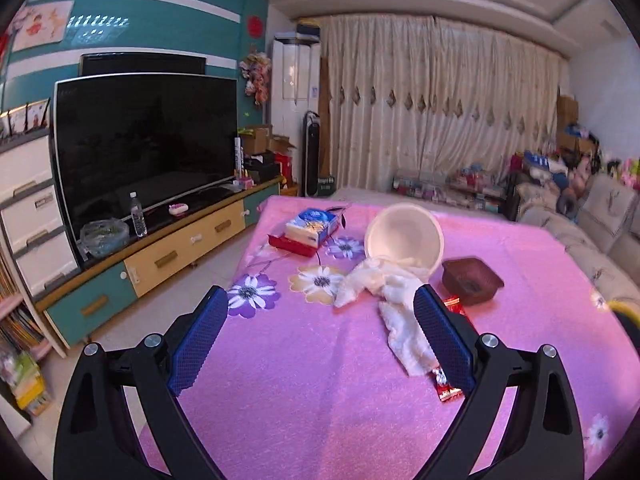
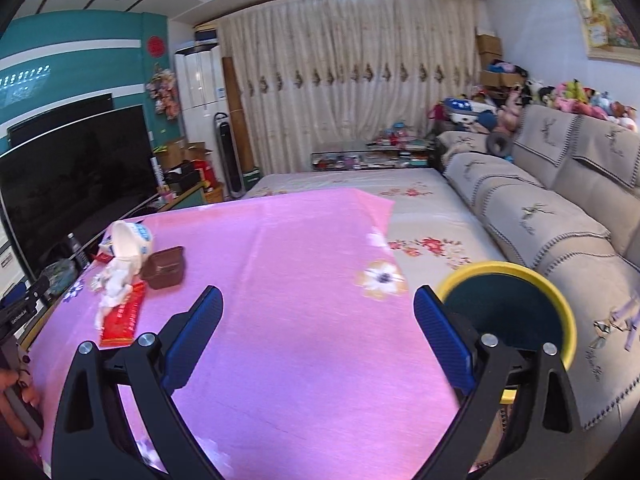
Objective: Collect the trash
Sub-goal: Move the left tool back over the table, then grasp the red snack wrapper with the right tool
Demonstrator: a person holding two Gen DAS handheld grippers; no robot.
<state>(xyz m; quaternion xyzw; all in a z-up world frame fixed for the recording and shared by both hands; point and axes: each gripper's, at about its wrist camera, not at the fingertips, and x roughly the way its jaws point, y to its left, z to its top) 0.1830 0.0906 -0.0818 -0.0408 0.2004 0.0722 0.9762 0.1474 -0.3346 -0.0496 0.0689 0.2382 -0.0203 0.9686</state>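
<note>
A crumpled white tissue lies on the pink tablecloth, spilling from a tipped white bowl. A red snack wrapper lies beside it, partly behind my left gripper's right finger. My left gripper is open and empty, just short of the tissue. In the right wrist view the tissue and red wrapper lie at the left. My right gripper is open and empty over bare cloth. A yellow-rimmed bin stands by its right finger.
A brown square basket sits right of the bowl. A blue tissue pack rests on a red box at the table's far side. A TV stand is left, a sofa right.
</note>
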